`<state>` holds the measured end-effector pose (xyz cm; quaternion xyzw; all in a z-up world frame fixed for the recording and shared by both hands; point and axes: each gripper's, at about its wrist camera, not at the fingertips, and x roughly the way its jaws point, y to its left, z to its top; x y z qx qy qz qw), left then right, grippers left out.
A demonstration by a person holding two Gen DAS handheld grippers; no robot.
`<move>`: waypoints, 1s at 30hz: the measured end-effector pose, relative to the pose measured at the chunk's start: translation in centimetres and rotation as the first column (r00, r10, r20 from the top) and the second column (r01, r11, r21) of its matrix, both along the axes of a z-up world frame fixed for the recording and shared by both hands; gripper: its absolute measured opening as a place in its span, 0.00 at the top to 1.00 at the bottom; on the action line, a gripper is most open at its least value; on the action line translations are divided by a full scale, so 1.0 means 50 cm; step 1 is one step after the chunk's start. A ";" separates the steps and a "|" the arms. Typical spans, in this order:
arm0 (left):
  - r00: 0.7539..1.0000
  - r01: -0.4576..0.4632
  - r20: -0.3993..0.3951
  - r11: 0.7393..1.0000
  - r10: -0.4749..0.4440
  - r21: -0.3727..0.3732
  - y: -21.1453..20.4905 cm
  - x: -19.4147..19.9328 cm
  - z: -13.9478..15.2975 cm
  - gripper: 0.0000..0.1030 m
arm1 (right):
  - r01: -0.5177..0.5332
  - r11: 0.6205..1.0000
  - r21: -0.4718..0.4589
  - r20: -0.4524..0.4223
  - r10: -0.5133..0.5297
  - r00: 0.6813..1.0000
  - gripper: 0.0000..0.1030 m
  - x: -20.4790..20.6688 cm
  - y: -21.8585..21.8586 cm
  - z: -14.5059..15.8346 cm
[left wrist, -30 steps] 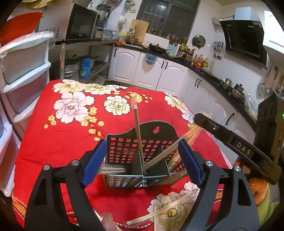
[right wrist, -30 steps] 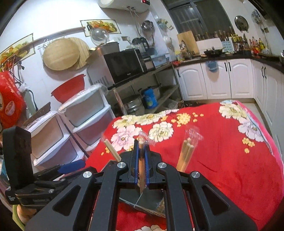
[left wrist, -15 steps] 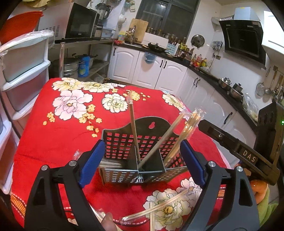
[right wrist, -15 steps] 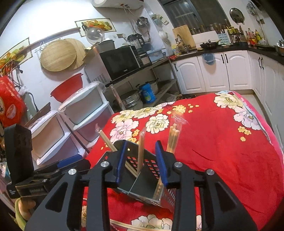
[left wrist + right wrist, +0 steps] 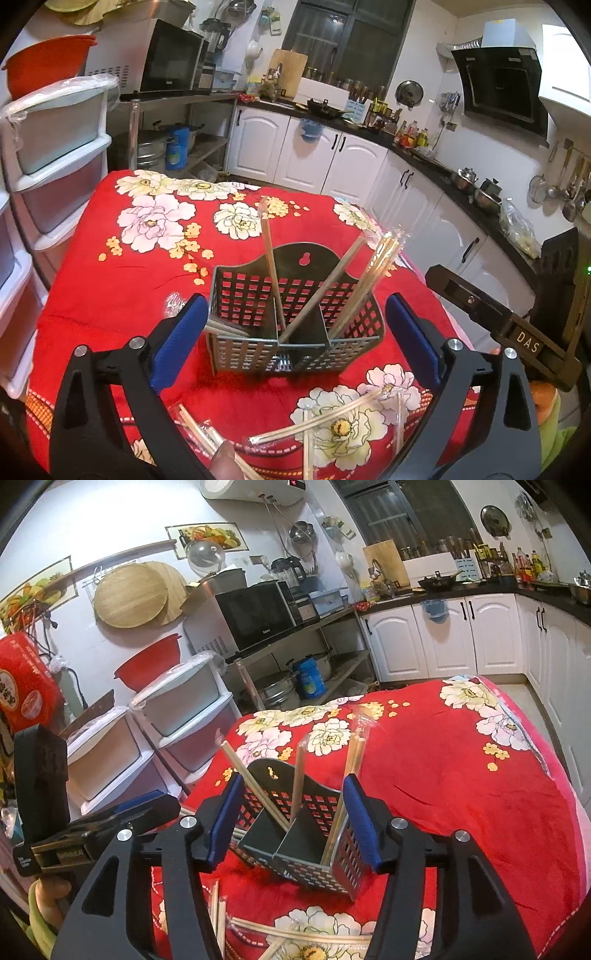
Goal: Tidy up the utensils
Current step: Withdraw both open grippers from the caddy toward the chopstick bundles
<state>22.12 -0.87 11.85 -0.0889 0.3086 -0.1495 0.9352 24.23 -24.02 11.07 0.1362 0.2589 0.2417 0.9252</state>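
Left wrist: perforated caddy (image 5: 295, 325) holds wrapped chopsticks (image 5: 271, 266) upright.

— What's on that shelf over there?
— A black microwave (image 5: 258, 618), with a red basin (image 5: 147, 668) lower down and stacked plastic drawers (image 5: 55, 147) beside it.
— And across the room?
— White cabinets (image 5: 321, 155), a black range hood (image 5: 502, 88).

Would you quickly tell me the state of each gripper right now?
Left gripper: open wide and opening further, holding nothing.
Right gripper: opening, holding nothing.
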 end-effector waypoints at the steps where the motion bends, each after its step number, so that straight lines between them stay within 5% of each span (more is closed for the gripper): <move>1: 1.000 0.000 0.002 1.000 0.000 -0.003 0.001 -0.004 0.001 0.13 | 0.001 1.000 -0.001 0.002 -0.001 1.000 0.43 -0.005 -0.002 0.001; 30: 1.000 -0.019 0.006 0.998 0.019 -0.057 0.023 -0.119 -0.035 0.11 | 0.019 0.999 -0.035 -0.003 -0.019 1.000 0.37 -0.133 -0.044 -0.023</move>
